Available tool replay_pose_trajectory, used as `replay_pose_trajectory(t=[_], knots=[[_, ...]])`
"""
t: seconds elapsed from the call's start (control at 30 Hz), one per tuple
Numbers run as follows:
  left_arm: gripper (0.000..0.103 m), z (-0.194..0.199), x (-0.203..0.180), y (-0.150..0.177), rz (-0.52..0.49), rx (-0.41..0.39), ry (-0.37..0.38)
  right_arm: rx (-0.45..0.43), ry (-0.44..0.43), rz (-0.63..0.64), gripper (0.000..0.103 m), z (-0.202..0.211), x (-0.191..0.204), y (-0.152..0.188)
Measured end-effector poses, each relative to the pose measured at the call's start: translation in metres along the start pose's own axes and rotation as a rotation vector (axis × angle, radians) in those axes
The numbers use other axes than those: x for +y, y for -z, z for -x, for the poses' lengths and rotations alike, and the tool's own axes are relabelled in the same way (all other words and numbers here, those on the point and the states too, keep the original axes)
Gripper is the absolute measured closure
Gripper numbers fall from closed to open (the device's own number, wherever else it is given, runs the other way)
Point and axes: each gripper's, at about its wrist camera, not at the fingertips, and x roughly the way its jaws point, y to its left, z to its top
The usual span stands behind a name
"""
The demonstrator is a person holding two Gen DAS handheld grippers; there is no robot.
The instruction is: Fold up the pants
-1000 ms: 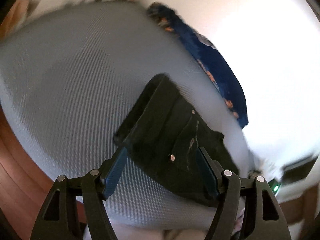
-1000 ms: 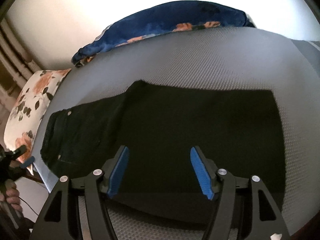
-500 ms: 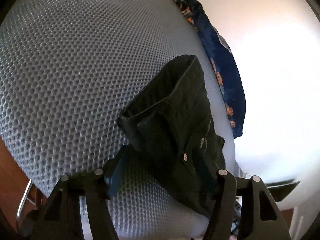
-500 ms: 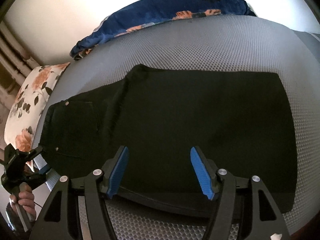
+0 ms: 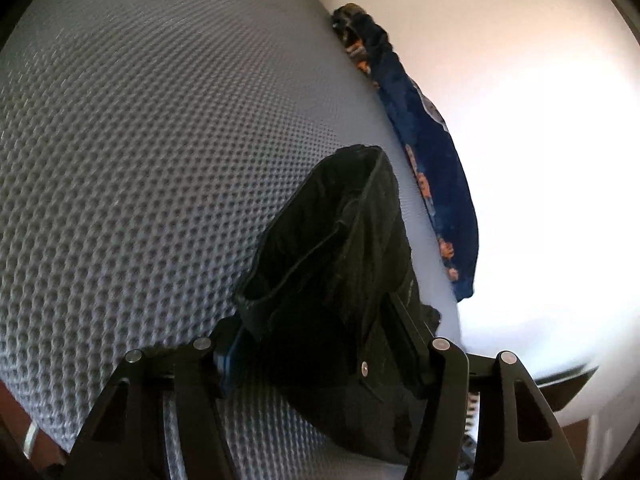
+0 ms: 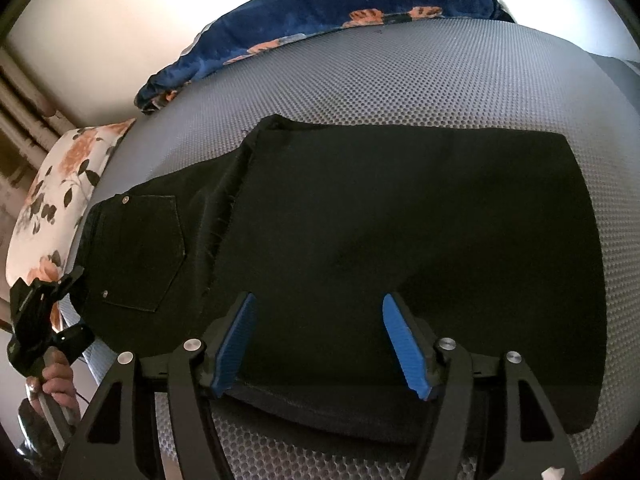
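Pants [image 6: 392,240]: soft, floppy denim, likely weighty; grab the thick waistband, lower left.
Left gripper [image 5: 320,344]: straddling the waistband; clamped? can't tell.
Right gripper [image 6: 320,344]: spread wide, hovering.

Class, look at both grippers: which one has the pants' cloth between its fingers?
The left gripper: the waistband end of the black pants bunches up between its fingers. The right gripper hangs open above the flat folded legs, its blue pads bare.

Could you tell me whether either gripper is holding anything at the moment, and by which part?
The left gripper is around the waistband end of the black pants, though a firm clamp cannot be told. The right gripper is open, holding nothing.
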Motion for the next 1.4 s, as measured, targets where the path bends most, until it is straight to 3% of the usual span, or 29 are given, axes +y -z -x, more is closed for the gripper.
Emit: replay_pose_trajectory(t=[0.07,0.13,0.17,0.3,0.4,0.63,0.8,0.97,1.17,1.4], knots=[[0.044,-0.004,-0.007,0.001,-0.048,-0.010,-0.014,-0.002,0.002,0.001,0.038,0.001,0.002,0.000],[0.056,-0.007,-0.010,0.002,-0.079,-0.010,-0.045,-0.002,0.002,0.003,0.037,0.001,0.003,0.000],[0.069,-0.008,-0.010,0.002,-0.085,-0.005,-0.049,-0.003,-0.001,0.003,0.037,0.003,0.003,0.000],[0.077,-0.011,-0.020,0.002,-0.085,0.005,-0.057,-0.027,-0.005,-0.011,0.037,0.012,-0.001,-0.004],[0.078,0.002,-0.057,0.006,-0.231,-0.026,-0.070,-0.060,-0.004,-0.021,0.037,0.028,-0.005,-0.007],[0.078,0.010,-0.164,0.033,-0.452,-0.020,0.089,-0.131,0.010,-0.056,0.037,0.065,-0.029,-0.012],[0.078,-0.013,-0.223,0.063,-0.575,0.053,0.169,-0.185,0.013,-0.115,0.037,0.090,-0.059,-0.009],[0.078,-0.056,-0.264,0.105,-0.674,0.150,0.188,-0.215,0.008,-0.194,0.037,0.107,-0.092,-0.002],[0.078,-0.112,-0.289,0.165,-0.801,0.266,0.149,-0.235,0.013,-0.261,0.037,0.115,-0.124,0.004],[0.077,-0.166,-0.283,0.229,-0.919,0.382,0.026,-0.213,0.002,-0.317,0.037,0.112,-0.152,0.009]])
